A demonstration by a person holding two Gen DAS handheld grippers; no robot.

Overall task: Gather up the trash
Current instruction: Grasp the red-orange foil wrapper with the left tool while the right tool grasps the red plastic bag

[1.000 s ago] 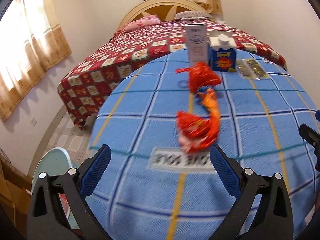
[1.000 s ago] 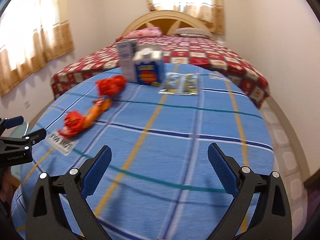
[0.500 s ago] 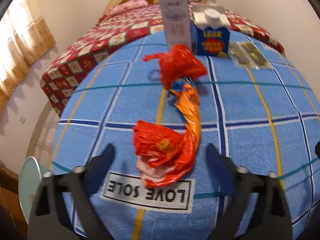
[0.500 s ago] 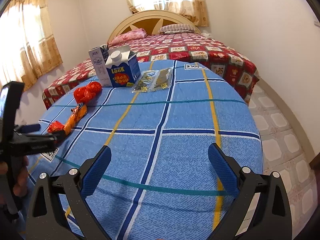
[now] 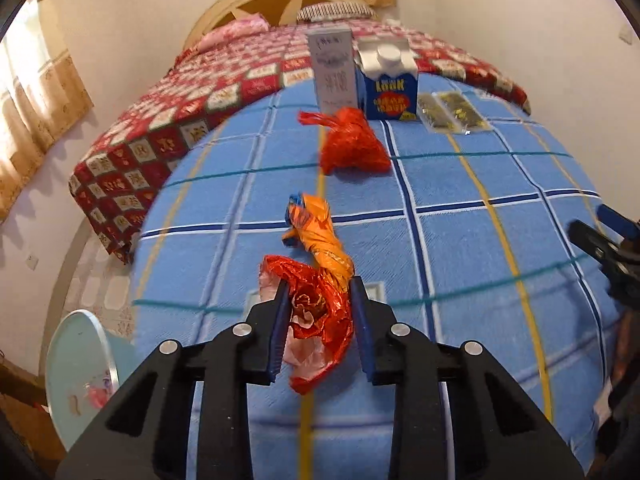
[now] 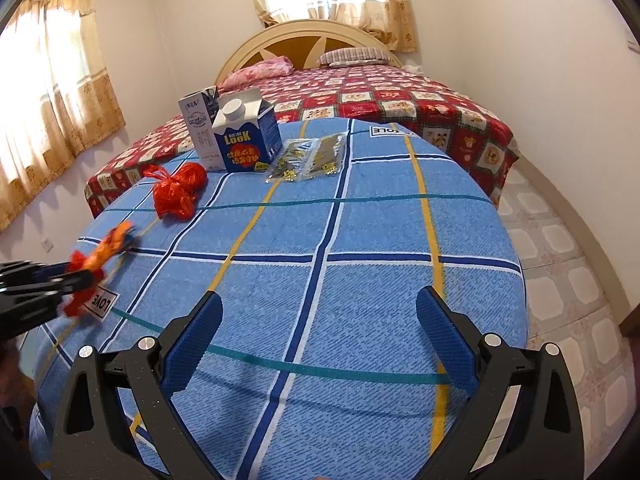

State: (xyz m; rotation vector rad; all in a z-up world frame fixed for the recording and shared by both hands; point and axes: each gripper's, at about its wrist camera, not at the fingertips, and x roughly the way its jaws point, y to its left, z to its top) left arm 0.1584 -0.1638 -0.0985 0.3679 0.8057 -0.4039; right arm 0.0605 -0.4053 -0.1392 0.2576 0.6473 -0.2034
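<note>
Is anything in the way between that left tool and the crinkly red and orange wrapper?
No, nothing visible. The left tool is already shut on the red and orange wrapper, its blue pads pressing both sides of it above the blue checked cloth.

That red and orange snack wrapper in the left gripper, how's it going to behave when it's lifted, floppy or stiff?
Probably floppy: the red and orange wrapper is crumpled and twisted, and its orange end trails loosely beyond the left gripper. Likely very light, being thin crinkled film. Its glossy surface may be slippery, though the jaws are pinching a thick bunched part, which should help it hold.
</note>
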